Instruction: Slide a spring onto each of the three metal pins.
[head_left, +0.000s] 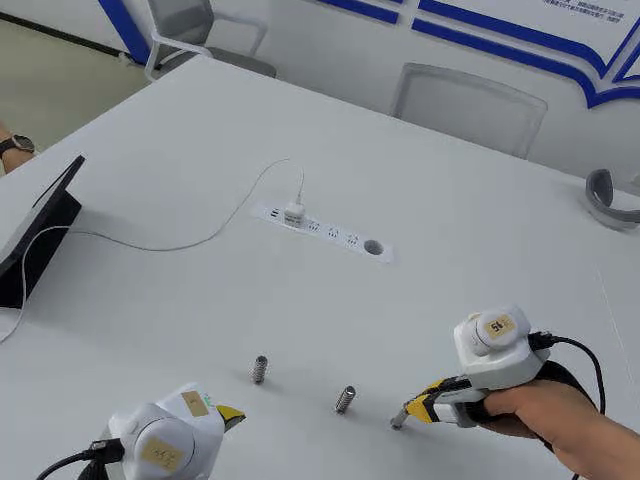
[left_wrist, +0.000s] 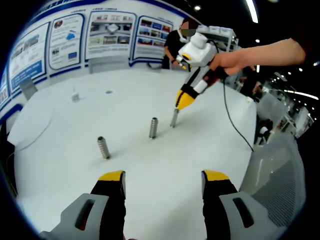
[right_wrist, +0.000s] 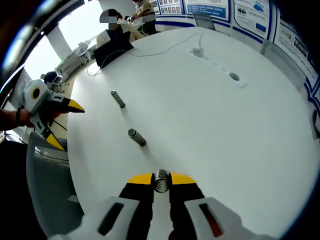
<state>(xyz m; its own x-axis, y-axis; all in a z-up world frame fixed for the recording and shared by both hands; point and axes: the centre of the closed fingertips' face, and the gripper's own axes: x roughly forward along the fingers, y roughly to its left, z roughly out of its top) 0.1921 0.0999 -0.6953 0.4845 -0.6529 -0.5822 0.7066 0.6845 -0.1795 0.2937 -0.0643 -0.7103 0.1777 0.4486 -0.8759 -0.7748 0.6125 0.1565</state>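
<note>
1. Closest in, the left gripper (head_left: 228, 413) hangs over the white table (head_left: 150, 330). Its yellow-tipped jaws are spread wide, with nothing between them.
2. Across from it, a hand (head_left: 535, 405) holds the right gripper (head_left: 415, 408) low and slanted. Its jaws are pinched on a spring (right_wrist: 160, 181) whose lower end meets the tabletop. I cannot tell whether a pin runs through it.
3. Just beyond, the middle spring (head_left: 345, 399) stands upright near the right gripper's tips. The left spring (head_left: 260, 369) stands upright too, well apart from it.
4. Further back lies a power strip (head_left: 330, 232) with a white charger (head_left: 294, 212) plugged in. A thin cable (head_left: 180, 246) trails from it toward a dark tablet (head_left: 40, 240) at the table's left edge.
5. Farthest off, grey chairs (head_left: 465, 105) stand beyond the table.
</note>
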